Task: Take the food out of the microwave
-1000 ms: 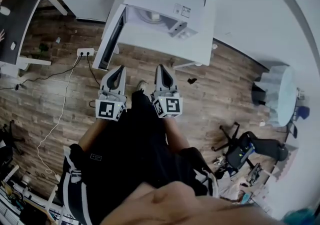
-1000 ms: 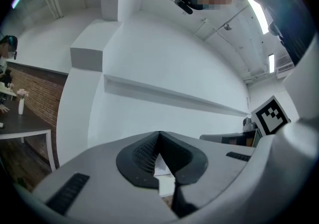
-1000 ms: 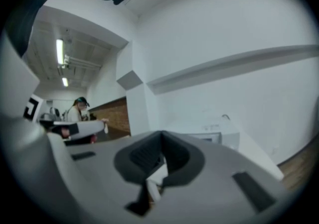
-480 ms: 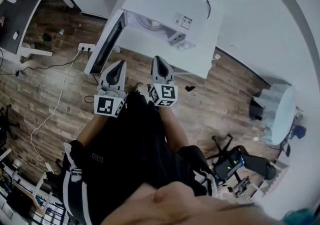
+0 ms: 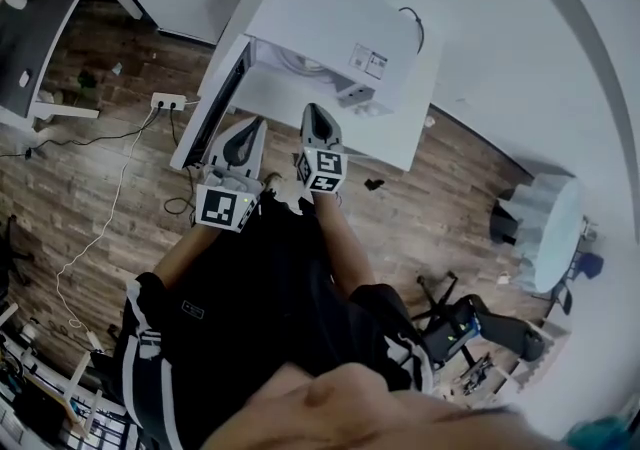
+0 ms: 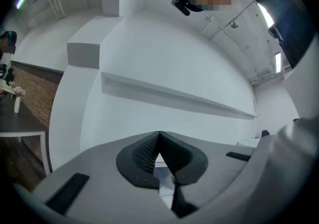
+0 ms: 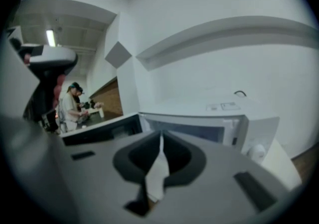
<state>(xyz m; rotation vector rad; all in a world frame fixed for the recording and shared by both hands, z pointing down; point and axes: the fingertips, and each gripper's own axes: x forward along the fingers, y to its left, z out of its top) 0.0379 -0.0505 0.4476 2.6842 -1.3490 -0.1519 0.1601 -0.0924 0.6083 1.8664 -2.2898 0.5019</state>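
Microwave (image 5: 340, 18) stands white on a white counter (image 5: 392, 133) in the upper middle of the head view. Nearest the person, at frame centre, the left tool (image 5: 252, 125) and right tool (image 5: 312, 113) lie side by side, each with its jaws closed on nothing. Just beyond them the microwave door (image 5: 213, 100) hangs open toward the left. The cavity faces the tools; food inside cannot be made out.

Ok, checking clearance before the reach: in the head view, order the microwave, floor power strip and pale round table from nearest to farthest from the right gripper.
From the right gripper:
1. microwave, directly ahead, door open
2. power strip, on the floor, left
3. round table, far right
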